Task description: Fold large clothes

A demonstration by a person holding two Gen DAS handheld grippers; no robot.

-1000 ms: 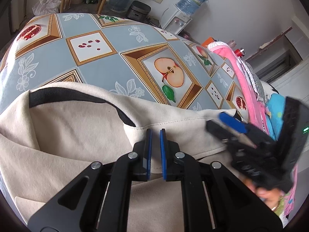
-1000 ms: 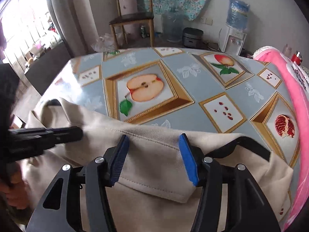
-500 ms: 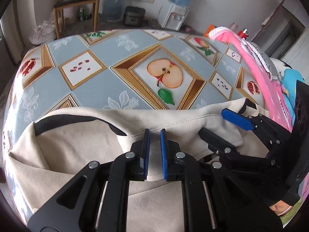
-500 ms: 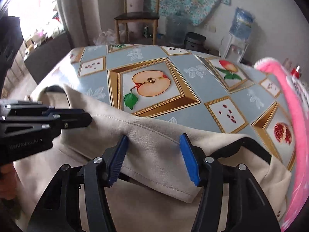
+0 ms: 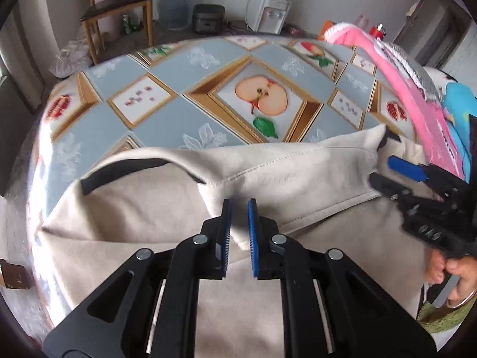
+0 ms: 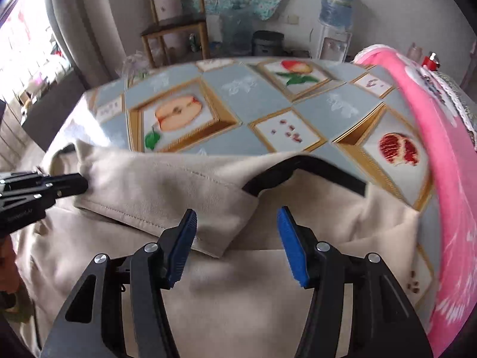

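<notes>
- beige garment (image 5: pixel 155 214) with black neckline trim (image 6: pixel 307 170)
- tablecloth (image 5: pixel 167 119) grey-blue, gold-framed apple and pomegranate pictures, white flowers
- pink cloth (image 6: pixel 441 155)
- both grippers black with blue pads (image 5: pixel 252 232)

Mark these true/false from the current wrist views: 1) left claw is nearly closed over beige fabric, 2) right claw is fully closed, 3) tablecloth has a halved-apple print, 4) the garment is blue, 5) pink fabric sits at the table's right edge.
1) The left claw stands nearly closed with a fold of the beige garment between its pads: true.
2) The right claw is fully closed: false, its jaws stand apart over the garment's edge.
3) The tablecloth shows a halved apple: true.
4) The garment is blue: false, it is beige with black trim.
5) Pink fabric lies along the right edge: true.
</notes>
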